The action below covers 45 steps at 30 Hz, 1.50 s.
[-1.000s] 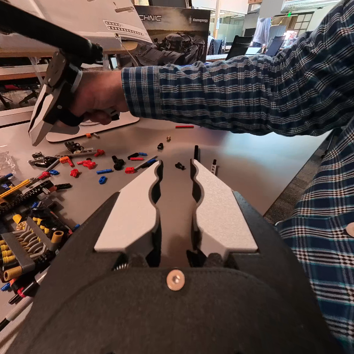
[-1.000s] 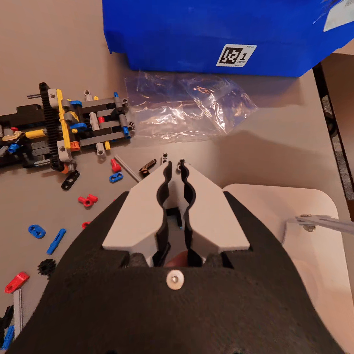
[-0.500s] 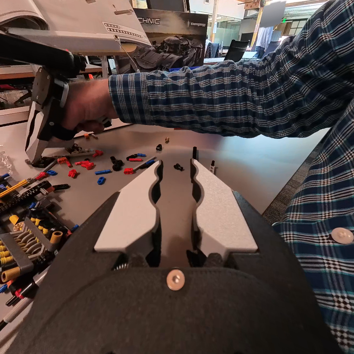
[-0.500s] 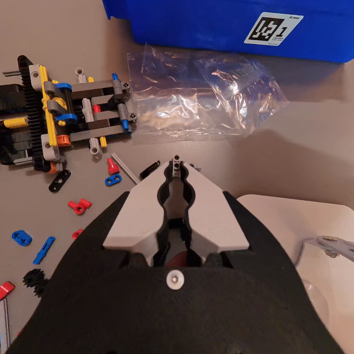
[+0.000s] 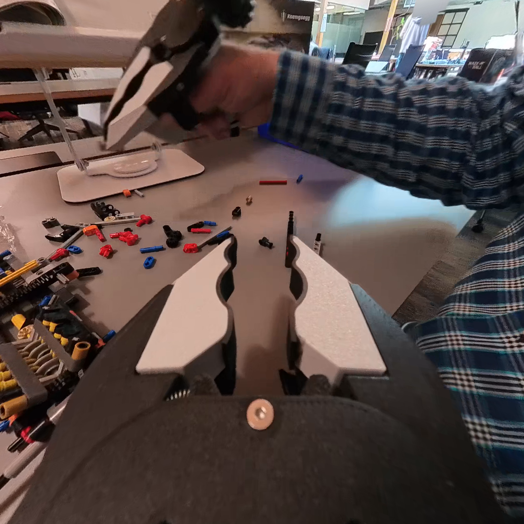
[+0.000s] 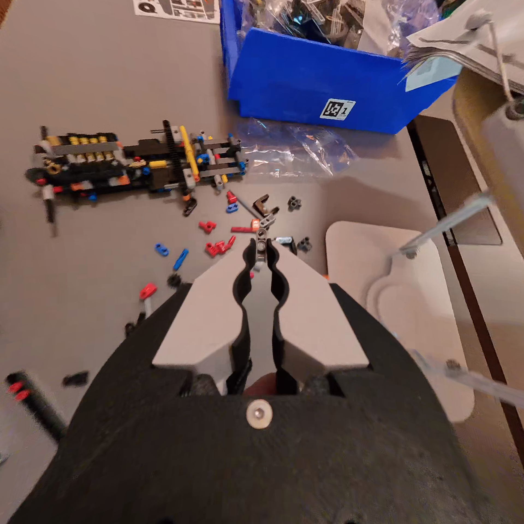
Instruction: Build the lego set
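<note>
Grey lego beam pinched, lifted above the counter (image 6: 85,85).
Left gripper (image 5: 262,241) gapes empty near scattered pieces; at right, the right gripper (image 6: 261,249) clamps the grey beam (image 6: 261,246) between its 2 fingers' tips, right of the part-built chassis (image 6: 136,164).

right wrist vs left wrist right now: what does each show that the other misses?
Only the right wrist view: a small grey lego beam pinched at the tips of the right gripper, the blue bin holding bagged parts, and an empty clear bag.

Only the left wrist view: the left gripper, jaws apart and empty, the plaid sleeve, and a red axle.

Both: the partly built chassis, loose red, blue and black pieces, the white stand base, and the right gripper itself, lifted above the table.
</note>
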Each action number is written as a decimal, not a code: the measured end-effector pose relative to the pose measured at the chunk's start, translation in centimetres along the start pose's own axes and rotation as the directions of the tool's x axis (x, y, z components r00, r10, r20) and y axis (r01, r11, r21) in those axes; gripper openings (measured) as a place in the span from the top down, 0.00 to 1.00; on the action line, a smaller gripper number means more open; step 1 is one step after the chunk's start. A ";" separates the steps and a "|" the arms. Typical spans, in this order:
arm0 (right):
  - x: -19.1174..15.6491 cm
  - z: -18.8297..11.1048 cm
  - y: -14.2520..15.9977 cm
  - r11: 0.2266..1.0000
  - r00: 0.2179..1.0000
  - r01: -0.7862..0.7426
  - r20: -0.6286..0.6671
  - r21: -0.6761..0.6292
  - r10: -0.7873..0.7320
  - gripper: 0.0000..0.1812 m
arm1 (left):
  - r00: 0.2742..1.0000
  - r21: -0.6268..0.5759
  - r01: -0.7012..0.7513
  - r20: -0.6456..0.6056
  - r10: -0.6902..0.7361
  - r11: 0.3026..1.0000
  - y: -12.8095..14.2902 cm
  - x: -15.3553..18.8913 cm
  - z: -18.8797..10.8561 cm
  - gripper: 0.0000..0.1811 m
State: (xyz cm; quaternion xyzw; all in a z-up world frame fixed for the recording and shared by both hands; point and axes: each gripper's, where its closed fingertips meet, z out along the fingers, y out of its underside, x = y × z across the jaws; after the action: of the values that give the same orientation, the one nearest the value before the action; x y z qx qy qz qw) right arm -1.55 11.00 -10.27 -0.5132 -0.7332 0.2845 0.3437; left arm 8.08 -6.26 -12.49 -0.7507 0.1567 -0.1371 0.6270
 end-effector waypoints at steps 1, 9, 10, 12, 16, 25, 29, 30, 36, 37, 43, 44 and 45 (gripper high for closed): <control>-0.6 -1.3 0.3 1.000 1.000 0.002 -0.004 0.013 -0.002 0.97 | 1.000 -0.014 0.000 -0.003 0.000 1.000 0.2 0.0 0.1 0.80; -4.8 -9.5 5.6 0.999 0.999 -0.009 -0.038 0.032 0.010 0.97 | 0.995 -0.153 -0.069 -0.088 0.056 0.986 1.4 2.1 1.8 0.70; -5.1 -10.2 6.3 0.999 0.999 -0.012 -0.042 0.034 0.014 0.97 | 0.993 -0.175 -0.080 -0.098 0.063 0.981 1.6 2.5 2.1 0.69; -5.5 -11.5 7.6 0.999 0.998 -0.021 -0.054 0.033 0.023 0.97 | 0.991 -0.211 -0.101 -0.111 0.079 0.972 2.0 3.1 2.7 0.68; -7.0 -12.7 9.1 0.997 0.999 -0.020 -0.026 0.071 0.022 0.97 | 0.987 -0.281 -0.134 -0.123 0.102 0.950 2.8 3.9 3.6 0.72; -10.2 -12.2 10.0 0.992 0.994 0.027 0.102 0.127 -0.040 0.97 | 0.985 -0.391 -0.155 -0.134 0.111 0.907 4.2 4.5 4.6 0.80; -11.2 -12.0 10.9 0.992 0.987 0.036 0.153 0.125 -0.055 0.97 | 0.983 -0.422 -0.162 -0.143 0.112 0.892 4.7 4.8 4.9 0.79; -11.4 -11.9 11.0 0.991 0.985 0.043 0.161 0.123 -0.062 0.97 | 0.983 -0.425 -0.162 -0.144 0.110 0.891 4.7 4.9 5.0 0.79; -13.0 -11.6 11.4 0.988 0.969 0.105 0.211 0.113 -0.127 0.97 | 0.985 -0.441 -0.155 -0.143 0.102 0.884 4.9 4.9 5.2 0.79; -13.3 -11.5 11.4 0.986 0.965 0.117 0.221 0.115 -0.140 0.97 | 0.984 -0.440 -0.159 -0.141 0.107 0.884 4.9 4.9 5.2 0.79; -15.3 -11.1 11.6 0.978 0.934 0.182 0.293 0.102 -0.204 0.97 | 0.975 -0.400 -0.219 -0.132 0.181 0.890 3.6 4.4 5.5 0.79; -15.6 -11.1 11.6 0.977 0.929 0.188 0.305 0.098 -0.210 0.97 | 0.970 -0.396 -0.240 -0.135 0.203 0.886 3.3 4.3 5.6 0.79; -15.8 -11.1 11.7 0.975 0.924 0.199 0.314 0.094 -0.219 0.97 | 0.967 -0.400 -0.249 -0.152 0.204 0.882 3.1 4.4 5.7 0.80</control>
State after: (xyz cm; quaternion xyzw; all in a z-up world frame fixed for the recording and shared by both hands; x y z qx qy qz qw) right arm 17.50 0.38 -15.96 -0.3680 -0.8211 0.3483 0.2628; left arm 14.24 -3.47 -16.54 -0.8350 0.3020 -0.0657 0.4554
